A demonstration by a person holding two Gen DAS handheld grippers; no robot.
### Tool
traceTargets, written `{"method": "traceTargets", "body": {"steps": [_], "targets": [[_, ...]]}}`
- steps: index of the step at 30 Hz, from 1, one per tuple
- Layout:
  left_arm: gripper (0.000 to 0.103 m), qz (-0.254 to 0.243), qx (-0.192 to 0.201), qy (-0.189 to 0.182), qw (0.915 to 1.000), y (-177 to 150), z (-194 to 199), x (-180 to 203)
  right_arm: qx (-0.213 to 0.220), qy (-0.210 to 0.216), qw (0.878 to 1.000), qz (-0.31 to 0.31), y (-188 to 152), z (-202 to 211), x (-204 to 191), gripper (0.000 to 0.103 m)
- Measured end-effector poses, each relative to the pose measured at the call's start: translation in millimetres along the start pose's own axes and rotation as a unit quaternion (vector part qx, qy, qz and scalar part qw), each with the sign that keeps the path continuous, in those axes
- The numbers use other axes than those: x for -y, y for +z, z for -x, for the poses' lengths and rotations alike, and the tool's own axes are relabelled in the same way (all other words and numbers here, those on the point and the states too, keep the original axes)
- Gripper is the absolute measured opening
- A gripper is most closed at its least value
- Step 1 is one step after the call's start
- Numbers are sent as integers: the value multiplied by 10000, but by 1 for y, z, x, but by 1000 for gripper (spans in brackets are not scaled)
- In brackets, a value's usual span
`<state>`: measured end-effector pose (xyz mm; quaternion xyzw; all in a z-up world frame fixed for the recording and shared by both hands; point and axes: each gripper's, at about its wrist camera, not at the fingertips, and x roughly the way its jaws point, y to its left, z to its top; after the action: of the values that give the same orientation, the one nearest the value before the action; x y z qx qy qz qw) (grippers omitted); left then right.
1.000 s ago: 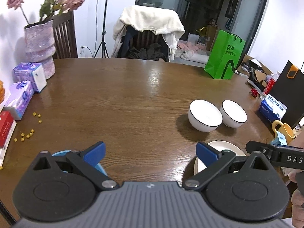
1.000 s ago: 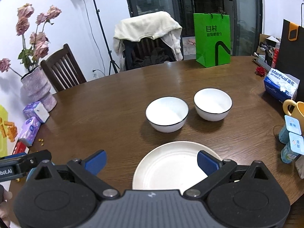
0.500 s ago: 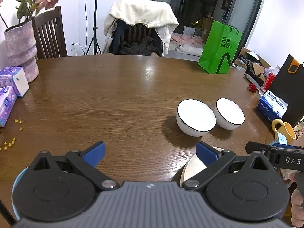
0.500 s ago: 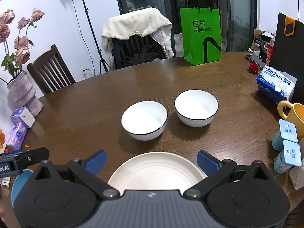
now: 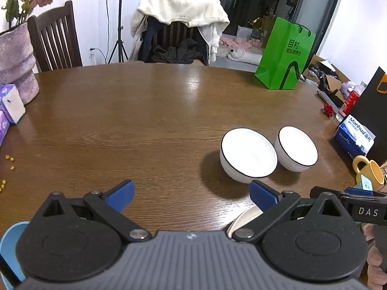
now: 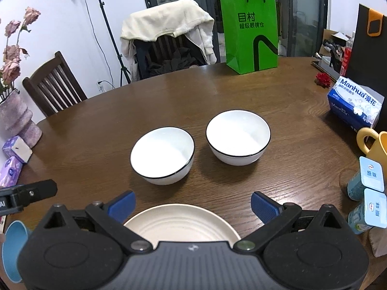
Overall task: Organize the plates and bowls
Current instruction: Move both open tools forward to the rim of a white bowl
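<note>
A: What changed since a second ago?

B: Left wrist view swung right. The pink vase (image 5: 15, 65) slid to the frame's left edge, the blue plate (image 5: 9, 246) dropped to the bottom-left corner, and the cream plate (image 5: 244, 218) is now just a sliver behind the right finger. Right wrist view moved in; both bowls look bigger and nearer.

A: Jaws?

B: Left gripper (image 5: 191, 193) jaws apart, nothing between, over bare table (image 5: 145, 111). Right gripper (image 6: 192, 204) jaws apart too, spread over the cream plate's (image 6: 180, 224) far rim; contact can't be told.

A: Where are the task things?

B: Left bowl (image 6: 162, 155) and right bowl (image 6: 238, 137) sit side by side, just apart, mid-table toward the right side. Cream plate at the near edge in front of them. Blue plate (image 6: 11, 249) at the near-left edge.

A: Anything one view has that the other lacks?

B: Right view shows the cream plate's whole face and two yogurt cups (image 6: 366, 193) by the right edge. Left view shows yellow bits (image 5: 8, 159) near the left edge and a hand (image 5: 373, 265) on the right gripper's handle.

A: Clutter?

B: Green bag (image 6: 251, 33) at the far edge, tissue pack (image 6: 354, 102) and yellow mug (image 6: 373, 145) on the right. Nothing lies between grippers and bowls.
</note>
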<state>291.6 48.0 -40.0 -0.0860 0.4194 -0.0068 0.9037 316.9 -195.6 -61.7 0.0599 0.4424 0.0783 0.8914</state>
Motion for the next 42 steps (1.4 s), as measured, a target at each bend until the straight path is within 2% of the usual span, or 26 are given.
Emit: {"method": "traceTargets", "body": {"steps": [13, 22, 27, 42], "targets": [[103, 21, -33, 3, 10000, 23, -41, 17, -211, 150, 9997, -33, 20, -43, 11, 101], [103, 58, -104, 139, 9998, 35, -72, 21, -277, 216, 9994, 11, 34, -69, 14, 98], [103, 131, -172, 211, 9995, 40, -88, 20, -363, 293, 9989, 7, 41, -87, 12, 93], [103, 279, -470, 156, 9984, 49, -125, 18, -593, 393, 9974, -70, 50, -118, 3, 92]]}}
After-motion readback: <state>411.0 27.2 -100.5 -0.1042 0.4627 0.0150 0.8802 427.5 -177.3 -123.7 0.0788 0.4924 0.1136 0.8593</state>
